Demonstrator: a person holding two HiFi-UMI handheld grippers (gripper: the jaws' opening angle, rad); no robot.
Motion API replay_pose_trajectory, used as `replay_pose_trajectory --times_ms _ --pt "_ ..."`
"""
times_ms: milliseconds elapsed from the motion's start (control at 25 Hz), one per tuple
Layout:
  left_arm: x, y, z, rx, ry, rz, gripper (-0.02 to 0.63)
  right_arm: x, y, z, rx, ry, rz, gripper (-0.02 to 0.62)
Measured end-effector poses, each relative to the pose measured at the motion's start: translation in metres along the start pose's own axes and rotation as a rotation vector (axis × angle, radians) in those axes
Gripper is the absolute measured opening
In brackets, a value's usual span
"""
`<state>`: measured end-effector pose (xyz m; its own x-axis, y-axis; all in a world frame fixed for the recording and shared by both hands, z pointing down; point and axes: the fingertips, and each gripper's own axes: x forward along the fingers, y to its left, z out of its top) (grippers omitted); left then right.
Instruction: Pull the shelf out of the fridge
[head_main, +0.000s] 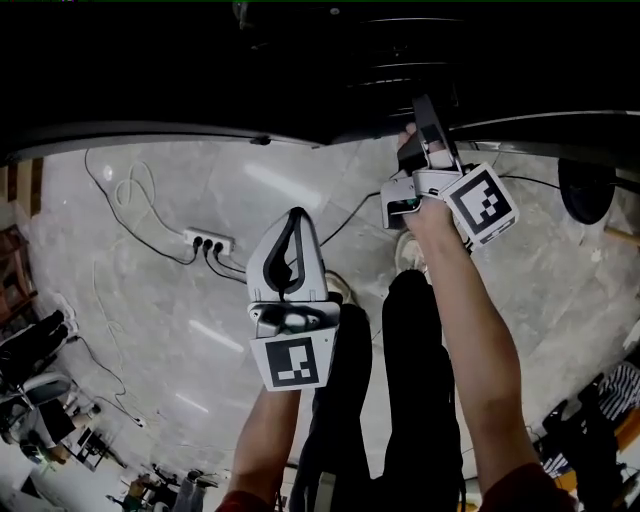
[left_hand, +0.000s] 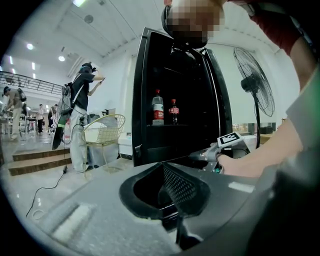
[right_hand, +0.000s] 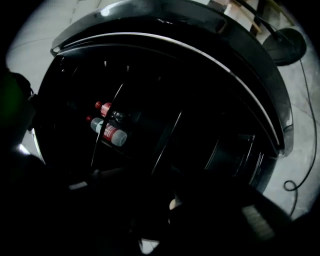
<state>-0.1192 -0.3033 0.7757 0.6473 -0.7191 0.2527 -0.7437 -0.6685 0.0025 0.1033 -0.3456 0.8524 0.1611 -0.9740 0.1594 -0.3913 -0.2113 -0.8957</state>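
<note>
Open black fridge (left_hand: 140, 100), seen from in front on a pale stone floor. The shelf (left_hand: 165, 125) is seated inside at mid-height, with two bottles (left_hand: 158, 107) standing upright on it towards its left. In the right gripper view it shows as thin, pale wire rods (right_hand: 166, 144) across the dark interior.

The left gripper (head_main: 296, 214) is held back over the floor, with its jaws together and nothing between them. The right gripper (head_main: 427, 118) is reached to the fridge's near edge. Its jaws are lost in shadow, so their state cannot be told.

The shelf is judged to be stiff and light in itself, though loaded on one side by the bottles. A hold on the front rail is suggested, with a level pull so that the bottles are not toppled. The thin wire may slip in the jaws.

Both bottles carry red labels, but the print is too small to be read. The grippers' cubes carry black-and-white square markers and no words.
</note>
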Motion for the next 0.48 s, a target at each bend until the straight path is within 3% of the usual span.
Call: replay_pose_trajectory --times_ms 240,480 --pt "-0.003 -0.007 -0.014 -0.001 0.036 -0.021 -0.003 0.037 -0.015 0.004 0.172 -0.07 0.008 0.173" --pt "0.013 0.008 0.0 -0.018 0.048 -0.022 -0.003 0.095 -0.001 0.015 0.287 -0.132 0.04 0.192"
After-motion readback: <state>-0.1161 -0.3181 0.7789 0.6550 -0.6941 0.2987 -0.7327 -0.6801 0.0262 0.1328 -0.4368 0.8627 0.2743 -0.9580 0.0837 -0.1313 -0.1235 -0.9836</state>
